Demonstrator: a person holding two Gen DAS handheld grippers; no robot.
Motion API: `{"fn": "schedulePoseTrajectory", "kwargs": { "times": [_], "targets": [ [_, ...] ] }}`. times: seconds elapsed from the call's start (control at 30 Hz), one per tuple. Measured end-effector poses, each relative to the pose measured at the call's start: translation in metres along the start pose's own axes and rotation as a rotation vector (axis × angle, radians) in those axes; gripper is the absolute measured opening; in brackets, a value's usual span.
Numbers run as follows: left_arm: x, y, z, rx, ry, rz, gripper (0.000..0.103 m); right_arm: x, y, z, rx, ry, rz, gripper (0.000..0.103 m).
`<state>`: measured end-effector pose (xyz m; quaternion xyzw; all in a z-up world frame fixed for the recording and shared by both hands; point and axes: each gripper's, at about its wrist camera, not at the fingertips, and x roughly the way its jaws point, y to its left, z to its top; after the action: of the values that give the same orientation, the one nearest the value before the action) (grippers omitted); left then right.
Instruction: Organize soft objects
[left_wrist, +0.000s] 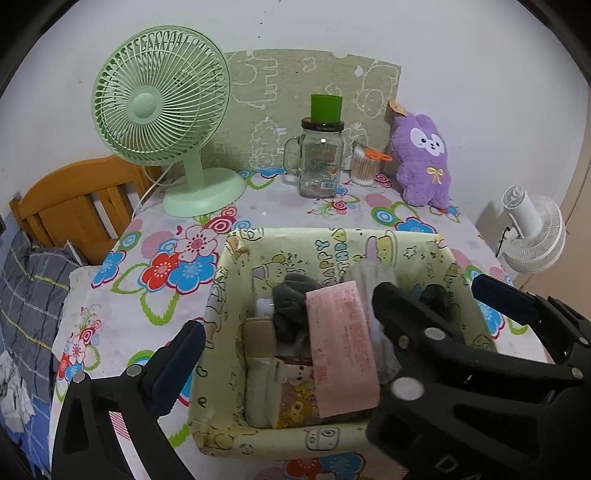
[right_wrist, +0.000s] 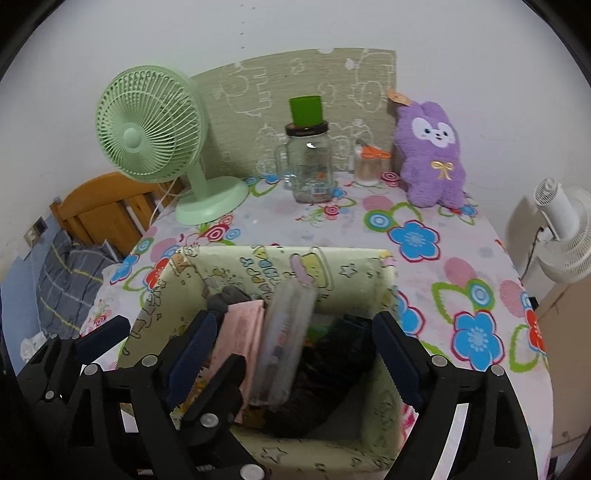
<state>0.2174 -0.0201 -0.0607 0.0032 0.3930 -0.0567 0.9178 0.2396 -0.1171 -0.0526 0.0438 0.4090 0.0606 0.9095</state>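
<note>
Both grippers, left gripper (left_wrist: 332, 306) and right gripper (right_wrist: 291, 332), hang spread and empty over the crowded paper-lined box (left_wrist: 236, 280); the purple plush rabbit (left_wrist: 423, 158) sits far right, so reaching risks toppling the glass jar (left_wrist: 319, 162).

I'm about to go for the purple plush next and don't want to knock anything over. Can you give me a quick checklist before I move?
1. Left gripper empty: ok, jaws open, nothing between them.
2. Right gripper empty: ok, open over the box, though a clear packet stands between its fingers, apparently not clamped.
3. Purple plush reachable: ok, upright at the table's back right, nothing on top.
4. Neighbours clear of the plush: not ok, the cotton swab jar and glass mug stand close on its left.
5. Room in the paper-lined box: cannot tell, it already holds a pink pack and dark cloth.
</note>
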Motion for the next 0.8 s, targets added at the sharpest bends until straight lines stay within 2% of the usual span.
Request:
{"fn": "schedulePoseTrajectory", "kwargs": {
  "times": [0.27,0.8],
  "targets": [
    [-0.020,-0.010,-0.002,0.023,-0.032,0.004,0.102,-0.023,-0.013,-0.005,0.023,-0.030,-0.033,0.092],
    [-0.076,-0.006,-0.011,0.005,-0.120,0.030,0.102,-0.089,-0.037,-0.019,0.074,-0.126,-0.079,0.094]
  ]
}}
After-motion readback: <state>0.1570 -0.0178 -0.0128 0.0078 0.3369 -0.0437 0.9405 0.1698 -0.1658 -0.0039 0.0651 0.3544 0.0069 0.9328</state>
